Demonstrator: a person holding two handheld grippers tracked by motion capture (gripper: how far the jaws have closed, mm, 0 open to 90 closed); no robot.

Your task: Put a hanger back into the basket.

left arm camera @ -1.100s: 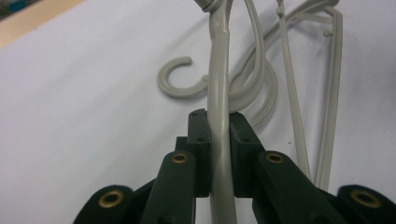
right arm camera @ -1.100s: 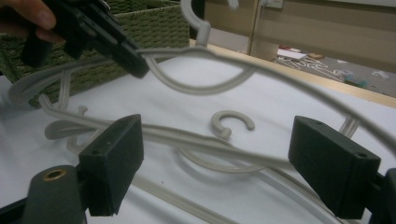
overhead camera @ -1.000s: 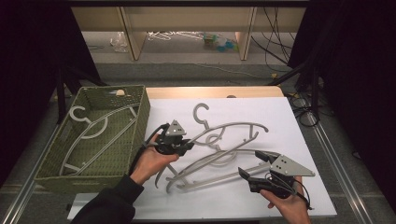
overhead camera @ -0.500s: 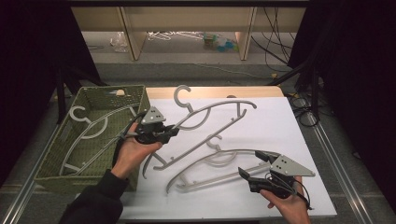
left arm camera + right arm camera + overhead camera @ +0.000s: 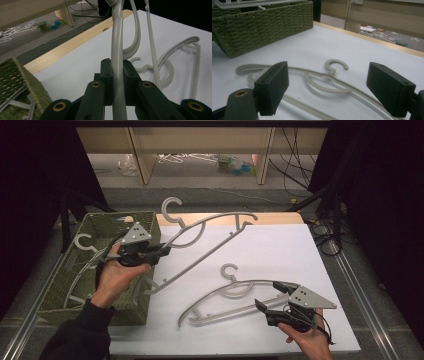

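**One hanger in the air, one waiting on the sheet**

We hold a grey hanger (image 5: 210,232) in our left gripper (image 5: 161,252), jaws clamped tight on its curved arm; in the left gripper view the arm (image 5: 117,62) runs straight up between the two pads. The hanger hangs in the air beside the woven basket (image 5: 60,302), its near end close to the basket's right wall. Its long axis runs diagonally, from low by the basket up toward the far right of the white sheet (image 5: 300,250), and its hook (image 5: 172,209) points away from us, past the table's far wooden edge.

What could go wrong from here, as we judge it: we grip the hanger well off its middle, so the long free end may swing or twist in the jaws as we turn toward the basket. The low end could catch on the basket rim, or snag the hanger (image 5: 82,245) already lying inside, whose hook pokes over the wall.

Our right gripper (image 5: 267,306) sits low at the near right with its jaws wide apart, holding nothing. A second hanger (image 5: 235,292) lies flat on the sheet just ahead of it, hook (image 5: 336,65) pointing to the far side, long axis left to right
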